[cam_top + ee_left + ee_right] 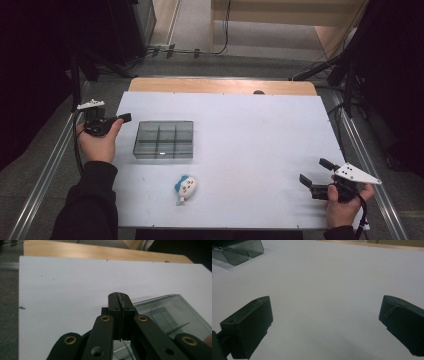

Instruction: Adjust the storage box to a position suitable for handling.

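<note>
The left gripper (pixel 125 118) is held just left of the clear divided box (pixel 164 139), its jaws pressed flat together with nothing between them, as is seen in the left gripper view (pixel 119 301). With the jaws closed so near the box's wall, a sideways move could knock the light box across the white sheet (pixel 240 125) or tip it. In front of the box, nearer the person, the small snowman toy (pixel 185 188) is lying on its side, untouched; being rounded and soft, it could be rolled away by a glancing contact. Well to the right of the box, the right gripper (pixel 316 171) is held with jaws spread wide and empty; a misjudged reach from that far off is judged the main risk there.
</note>
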Demonstrator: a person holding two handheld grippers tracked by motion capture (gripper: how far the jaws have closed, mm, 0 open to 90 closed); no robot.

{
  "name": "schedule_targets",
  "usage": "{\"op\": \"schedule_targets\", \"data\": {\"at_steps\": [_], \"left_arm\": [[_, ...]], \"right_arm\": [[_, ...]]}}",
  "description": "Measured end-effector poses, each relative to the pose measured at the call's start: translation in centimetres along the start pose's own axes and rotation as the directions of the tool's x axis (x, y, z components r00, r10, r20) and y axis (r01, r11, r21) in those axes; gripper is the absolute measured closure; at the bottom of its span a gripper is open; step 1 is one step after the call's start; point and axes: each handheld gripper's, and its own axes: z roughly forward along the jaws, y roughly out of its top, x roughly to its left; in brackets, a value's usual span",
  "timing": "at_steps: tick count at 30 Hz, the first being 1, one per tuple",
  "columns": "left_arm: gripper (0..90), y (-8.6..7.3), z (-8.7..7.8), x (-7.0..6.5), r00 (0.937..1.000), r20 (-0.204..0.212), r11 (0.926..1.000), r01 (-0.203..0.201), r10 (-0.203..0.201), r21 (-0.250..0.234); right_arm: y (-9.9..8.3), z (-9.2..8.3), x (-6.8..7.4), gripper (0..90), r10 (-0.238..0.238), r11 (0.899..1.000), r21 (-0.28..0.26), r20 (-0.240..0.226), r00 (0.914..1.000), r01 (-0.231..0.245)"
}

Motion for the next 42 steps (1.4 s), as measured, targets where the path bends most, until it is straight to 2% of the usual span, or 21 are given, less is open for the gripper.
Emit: {"op": "schedule_targets", "data": {"at_steps": [6,14,18,24,35,42], "left_arm": [[90.0,-0.9,2.1,1.6,0.9985,-0.037,0.9964,0.043,-0.04,0.073],[90.0,-1.2,3.4,1.7,0.9967,-0.072,0.9918,0.046,-0.037,0.12],[90.0,-1.3,4.0,1.4,0.9974,-0.065,0.9888,0.041,-0.032,0.144],[90.0,-1.3,4.6,0.9,0.9985,-0.044,0.989,0.04,-0.034,0.143],[90.0,-1.4,5.1,0.9,0.9977,-0.048,0.9876,0.055,-0.049,0.147],[90.0,-1.4,5.7,0.0,0.9988,-0.018,0.9884,0.047,-0.045,0.144]], "right_arm": [[0.0,0.0,0.1,0.0,-0.008,1.0,0.004,0.006,0.9999,0.008],[0.0,0.1,0.1,0.0,-0.008,1.0,0.007,0.012,0.9999,0.008],[0.0,0.1,0.2,0.0,-0.011,1.0,0.003,0.017,0.9998,0.011],[0.0,0.2,0.5,0.0,-0.037,0.999,0.025,0.046,0.9982,0.036],[0.1,0.3,0.5,0.0,-0.033,0.999,0.033,0.04,0.9986,0.032],[0.1,0.3,0.5,0.0,-0.034,0.999,0.037,0.043,0.9985,0.033]]}}
